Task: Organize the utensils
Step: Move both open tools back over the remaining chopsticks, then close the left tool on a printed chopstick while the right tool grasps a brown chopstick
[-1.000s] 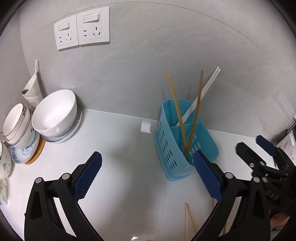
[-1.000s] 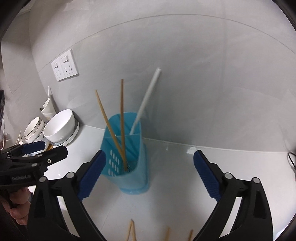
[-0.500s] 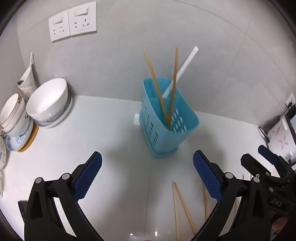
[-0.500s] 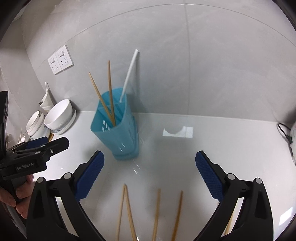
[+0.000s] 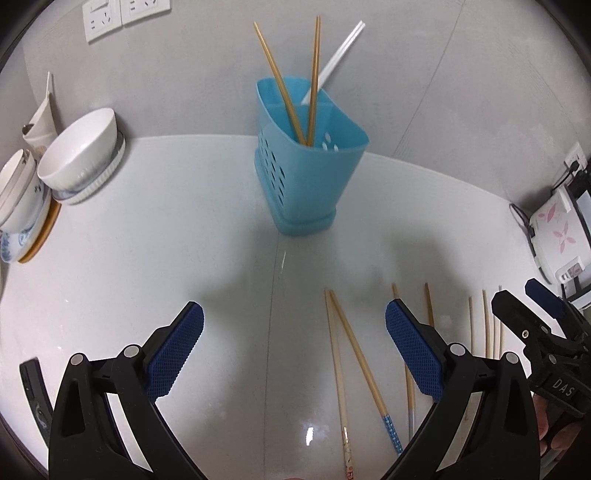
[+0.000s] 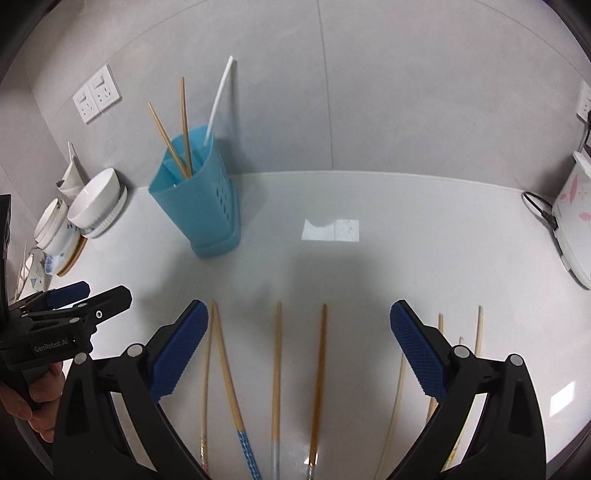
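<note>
Chopsticks [image 6: 276, 354] loose on counter [image 6: 369, 266]; both grippers [image 5: 294, 354] [image 6: 298, 350] spread, empty.

White countertop [image 5: 147, 258] below a grey tiled wall [image 6: 406, 92]. Stacked white bowls [image 5: 79, 147] at nine to ten o'clock; double wall socket [image 5: 122, 14] at eleven o'clock; white flower-patterned appliance [image 5: 557, 229] with black cable [image 6: 539, 210] at three o'clock.

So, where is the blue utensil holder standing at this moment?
The blue utensil holder stands upright on the white counter near the back wall, left of centre in the right wrist view, just right of the white bowl.
</note>
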`<state>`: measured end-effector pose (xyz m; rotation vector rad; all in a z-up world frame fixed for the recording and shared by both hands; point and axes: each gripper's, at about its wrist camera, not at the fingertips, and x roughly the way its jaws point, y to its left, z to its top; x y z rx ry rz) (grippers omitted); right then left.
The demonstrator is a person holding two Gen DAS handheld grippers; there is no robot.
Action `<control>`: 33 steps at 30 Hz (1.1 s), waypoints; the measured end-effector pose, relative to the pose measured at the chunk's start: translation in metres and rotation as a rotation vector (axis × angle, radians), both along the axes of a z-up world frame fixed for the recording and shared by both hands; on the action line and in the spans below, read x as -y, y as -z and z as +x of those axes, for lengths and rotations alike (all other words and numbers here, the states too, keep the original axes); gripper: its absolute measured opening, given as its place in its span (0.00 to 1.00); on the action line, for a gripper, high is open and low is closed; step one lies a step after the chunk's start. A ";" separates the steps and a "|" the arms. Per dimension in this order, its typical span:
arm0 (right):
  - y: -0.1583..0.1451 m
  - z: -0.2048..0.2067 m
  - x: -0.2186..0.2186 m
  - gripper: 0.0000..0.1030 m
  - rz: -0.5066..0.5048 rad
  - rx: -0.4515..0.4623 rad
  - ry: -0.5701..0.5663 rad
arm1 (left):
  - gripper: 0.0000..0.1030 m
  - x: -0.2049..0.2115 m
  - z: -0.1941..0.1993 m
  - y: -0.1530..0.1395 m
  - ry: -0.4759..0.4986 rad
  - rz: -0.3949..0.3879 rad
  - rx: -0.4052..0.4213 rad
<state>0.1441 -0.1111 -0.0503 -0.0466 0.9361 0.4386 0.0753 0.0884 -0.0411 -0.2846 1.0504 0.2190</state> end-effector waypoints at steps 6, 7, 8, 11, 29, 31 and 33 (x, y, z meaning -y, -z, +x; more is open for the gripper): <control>0.027 -0.011 0.010 0.92 -0.059 -0.054 0.017 | 0.94 0.015 -0.011 0.032 -0.005 -0.011 -0.074; 0.032 -0.012 0.010 0.92 -0.069 -0.068 0.021 | 0.94 0.016 -0.013 0.037 -0.006 -0.015 -0.087; 0.039 -0.014 0.011 0.92 -0.078 -0.088 0.025 | 0.94 0.019 -0.014 0.042 -0.005 -0.018 -0.100; 0.058 -0.020 0.013 0.85 -0.112 -0.144 0.031 | 0.94 0.028 -0.020 0.059 0.000 -0.007 -0.142; 0.109 -0.041 0.012 0.54 -0.215 -0.325 0.014 | 0.86 0.056 -0.025 0.112 0.012 0.017 -0.302; 0.112 -0.041 0.011 0.50 -0.224 -0.342 0.013 | 0.82 0.057 -0.023 0.115 0.008 0.019 -0.317; 0.115 -0.042 0.009 0.48 -0.224 -0.358 0.013 | 0.78 0.059 -0.022 0.117 0.010 0.016 -0.333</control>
